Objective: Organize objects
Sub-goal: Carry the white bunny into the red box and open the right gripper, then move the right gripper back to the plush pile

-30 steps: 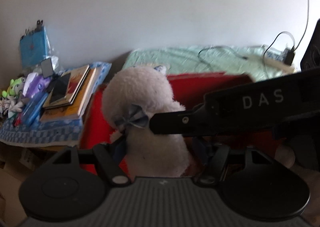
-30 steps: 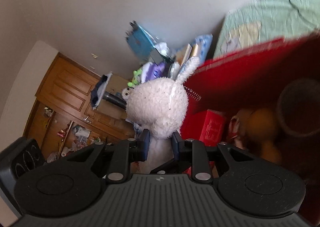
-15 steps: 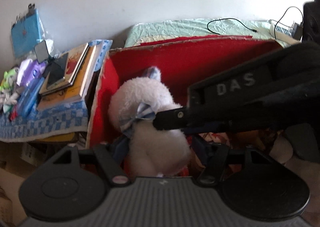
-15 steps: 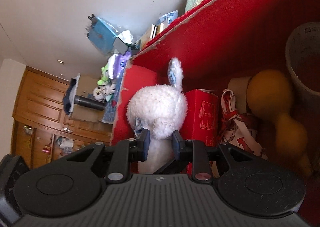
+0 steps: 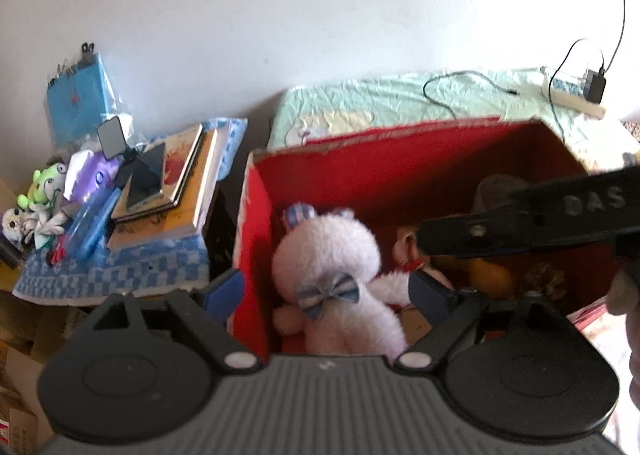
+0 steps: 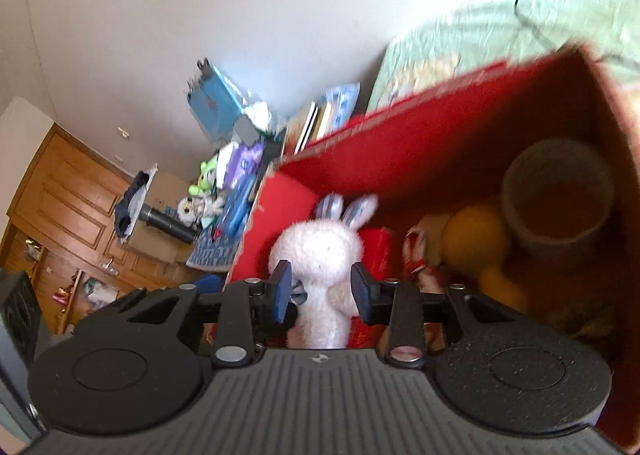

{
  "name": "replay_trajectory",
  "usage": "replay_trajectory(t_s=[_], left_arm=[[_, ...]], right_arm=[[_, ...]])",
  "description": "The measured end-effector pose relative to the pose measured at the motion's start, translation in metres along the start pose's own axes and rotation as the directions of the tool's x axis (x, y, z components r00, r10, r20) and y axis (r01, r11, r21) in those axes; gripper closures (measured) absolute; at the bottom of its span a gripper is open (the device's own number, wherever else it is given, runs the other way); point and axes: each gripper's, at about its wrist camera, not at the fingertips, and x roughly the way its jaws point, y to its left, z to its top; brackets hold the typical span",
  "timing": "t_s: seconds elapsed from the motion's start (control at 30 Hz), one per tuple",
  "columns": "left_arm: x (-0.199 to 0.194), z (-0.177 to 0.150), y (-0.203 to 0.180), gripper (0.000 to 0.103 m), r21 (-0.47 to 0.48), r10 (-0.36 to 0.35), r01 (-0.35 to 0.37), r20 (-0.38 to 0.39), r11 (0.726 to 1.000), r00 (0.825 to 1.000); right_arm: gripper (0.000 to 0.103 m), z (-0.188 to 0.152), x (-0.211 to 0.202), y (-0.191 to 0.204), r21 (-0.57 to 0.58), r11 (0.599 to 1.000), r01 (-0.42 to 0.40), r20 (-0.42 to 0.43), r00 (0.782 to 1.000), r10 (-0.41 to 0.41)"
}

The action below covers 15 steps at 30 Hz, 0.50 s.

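Right wrist view: the right hand-held gripper (image 6: 320, 293) stands parted around a white plush rabbit (image 6: 320, 255), its blue pads clear of the fur. The left hand-held gripper (image 5: 326, 291) gapes wide, empty. The rabbit sits inside a red cardboard box (image 5: 256, 239), beside a yellow gourd-shaped toy (image 6: 476, 243).

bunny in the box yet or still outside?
In. The white plush bunny sits inside the red box, against its left wall. Both the left gripper and right gripper are open around it.
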Motion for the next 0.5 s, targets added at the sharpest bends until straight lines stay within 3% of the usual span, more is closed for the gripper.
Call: replay_trajectory(t_s=[0.17,0.3,0.5], left_arm=[[-0.014,0.012,-0.037,0.013,-0.034,-0.08,0.081,0.017,0.996,0.997],[-0.025,0.02,-0.087,0.013,0.004,-0.152,0.152,0.034,0.988,0.988],[-0.03,0.03,-0.171,0.013,0.042,-0.29,0.289,0.027,0.956,0.957]], right_arm=[[0.065,0.004,-0.045,-0.017,-0.016,0.999,0.033,0.074,0.997,-0.032],[0.065,0.004,-0.093,-0.038,-0.004,0.996,0.088,0.14,0.986,-0.086],[0.058,-0.001,-0.167,-0.076,0.018,0.978,0.206,0.251,0.946,-0.204]])
